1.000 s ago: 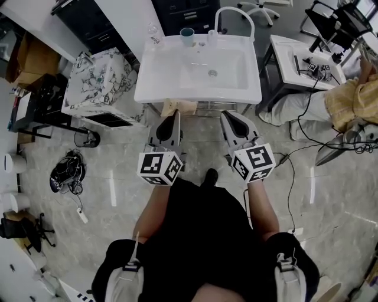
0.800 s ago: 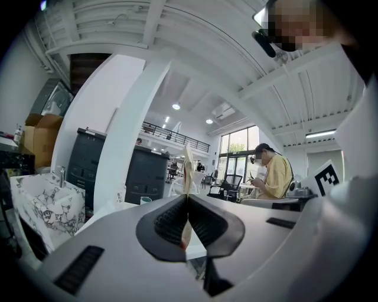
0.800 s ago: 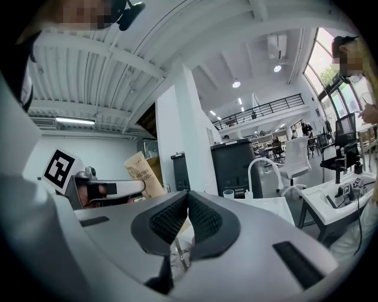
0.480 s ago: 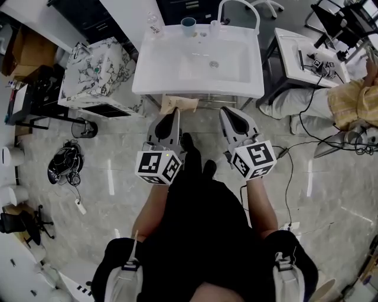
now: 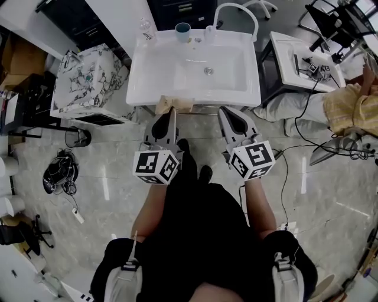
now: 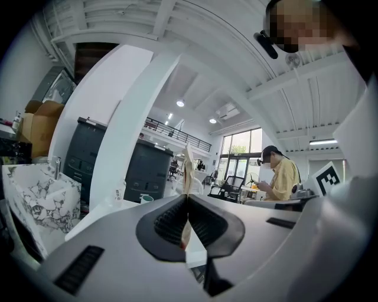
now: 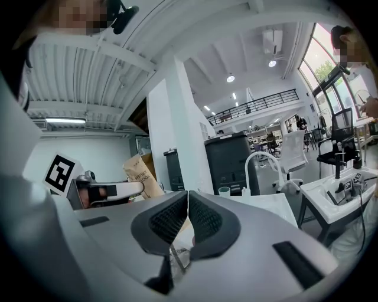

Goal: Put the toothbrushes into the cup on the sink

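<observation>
A white sink (image 5: pixel 147 88) stands ahead of me, with a teal cup (image 5: pixel 183 28) on its back rim beside the faucet (image 5: pixel 236 9). My left gripper (image 5: pixel 171 113) is shut on a brown paper toothbrush package (image 5: pixel 167 105), held just short of the sink's front edge. In the left gripper view the package (image 6: pixel 188 168) shows edge-on between the jaws of the left gripper (image 6: pixel 188 203), with the cup (image 6: pixel 146 199) far behind. My right gripper (image 5: pixel 227 114) is level with the left one and shut, with nothing seen in it. In the right gripper view the package (image 7: pixel 142 176) stands to the left of the right gripper (image 7: pixel 188 197), with the cup (image 7: pixel 224 191) beyond.
A marble-patterned cabinet (image 5: pixel 82 79) stands left of the sink, and a small white table (image 5: pixel 295 59) right of it. A seated person in yellow (image 5: pixel 354 106) is at the far right. Cables (image 5: pixel 56 174) lie on the floor at left. A clear bottle (image 5: pixel 145 26) is on the sink's back left corner.
The person has stepped a little closer to the sink, which now looks larger. Both grippers keep the same pose, and the left still holds the package.
</observation>
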Demonstrator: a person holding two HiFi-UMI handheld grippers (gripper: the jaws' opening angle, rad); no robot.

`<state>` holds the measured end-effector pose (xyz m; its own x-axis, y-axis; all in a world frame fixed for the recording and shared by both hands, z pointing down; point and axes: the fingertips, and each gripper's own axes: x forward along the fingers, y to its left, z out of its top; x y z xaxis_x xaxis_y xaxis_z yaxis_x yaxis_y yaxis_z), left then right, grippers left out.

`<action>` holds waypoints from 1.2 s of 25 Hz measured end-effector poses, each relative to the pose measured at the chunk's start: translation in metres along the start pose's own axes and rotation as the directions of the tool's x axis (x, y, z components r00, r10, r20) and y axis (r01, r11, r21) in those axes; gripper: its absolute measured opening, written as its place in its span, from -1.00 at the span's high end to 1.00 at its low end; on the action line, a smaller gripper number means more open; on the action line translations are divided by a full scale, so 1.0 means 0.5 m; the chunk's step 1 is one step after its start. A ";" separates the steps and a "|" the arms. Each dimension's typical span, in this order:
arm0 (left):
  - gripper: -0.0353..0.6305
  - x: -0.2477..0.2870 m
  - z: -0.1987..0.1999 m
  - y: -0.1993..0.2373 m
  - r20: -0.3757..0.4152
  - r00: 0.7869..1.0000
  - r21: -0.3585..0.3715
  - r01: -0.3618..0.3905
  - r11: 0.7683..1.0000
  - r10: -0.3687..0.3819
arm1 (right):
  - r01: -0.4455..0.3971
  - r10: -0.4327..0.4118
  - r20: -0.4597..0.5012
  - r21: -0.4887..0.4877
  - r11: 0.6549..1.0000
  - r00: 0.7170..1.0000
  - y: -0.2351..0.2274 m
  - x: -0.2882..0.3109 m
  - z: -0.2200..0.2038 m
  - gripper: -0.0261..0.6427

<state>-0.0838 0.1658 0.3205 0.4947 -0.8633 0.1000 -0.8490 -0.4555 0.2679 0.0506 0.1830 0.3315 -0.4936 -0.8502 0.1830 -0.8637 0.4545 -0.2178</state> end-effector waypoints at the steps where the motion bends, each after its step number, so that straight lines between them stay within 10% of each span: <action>1: 0.85 0.013 0.004 0.011 0.000 1.000 -0.002 -0.002 1.000 0.002 | 0.000 0.000 0.000 -0.001 1.000 1.000 -0.002 0.015 0.005 0.83; 30: 0.84 0.265 0.015 0.245 -0.139 0.981 -0.009 0.133 0.991 -0.133 | 0.141 -0.142 -0.036 -0.025 0.990 0.989 -0.034 0.315 0.046 0.83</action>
<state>-0.1237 -0.0059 0.3596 0.6245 -0.7561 0.1959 -0.7737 -0.5647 0.2871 -0.0099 0.0352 0.3419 -0.3697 -0.8959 0.2463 -0.9269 0.3370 -0.1655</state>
